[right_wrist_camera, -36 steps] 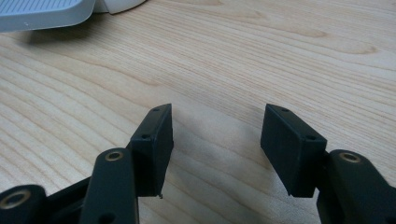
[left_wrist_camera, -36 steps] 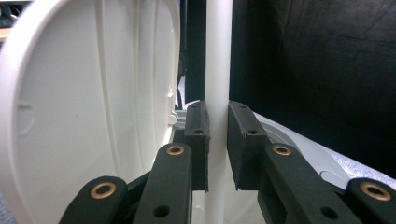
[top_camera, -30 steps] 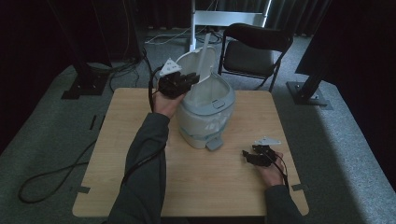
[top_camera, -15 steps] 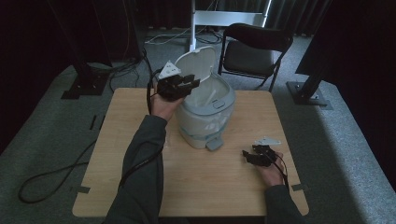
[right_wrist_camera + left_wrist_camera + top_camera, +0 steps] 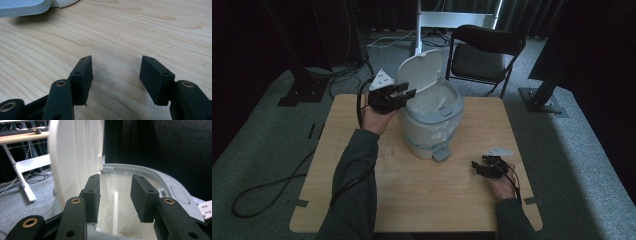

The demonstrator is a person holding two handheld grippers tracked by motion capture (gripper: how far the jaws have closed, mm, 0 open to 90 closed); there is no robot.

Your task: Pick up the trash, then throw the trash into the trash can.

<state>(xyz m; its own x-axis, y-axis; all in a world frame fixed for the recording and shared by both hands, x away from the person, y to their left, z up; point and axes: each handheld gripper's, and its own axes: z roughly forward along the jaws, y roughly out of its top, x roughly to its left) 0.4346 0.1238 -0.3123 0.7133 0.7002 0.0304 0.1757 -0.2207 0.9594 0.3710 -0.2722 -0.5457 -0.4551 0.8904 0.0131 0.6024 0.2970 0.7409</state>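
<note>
A pale grey pedal bin [image 5: 432,130] stands mid-table with its white lid [image 5: 422,70] raised upright and a white liner bag [image 5: 439,102] inside. My left gripper [image 5: 404,92] hovers at the bin's left rim, just beside the lid. In the left gripper view its jaws [image 5: 115,182] have just been opening and stand apart with nothing between them; the lid [image 5: 75,157] rises at the left and the liner [image 5: 115,205] lies beyond. My right gripper [image 5: 479,167] rests low over the table [image 5: 362,200] at the right, open and empty [image 5: 116,65], with the bin's pedal [image 5: 22,7] ahead.
A black folding chair [image 5: 484,50] stands behind the table's far edge. Stand bases [image 5: 302,92] sit on the carpet at both sides, and a cable [image 5: 267,190] loops on the floor at the left. The pedal [image 5: 441,154] juts out toward the near side.
The left gripper's jaws have widened and it has drawn slightly away from the lid, which now stands fully upright by itself. The right gripper has not moved.
</note>
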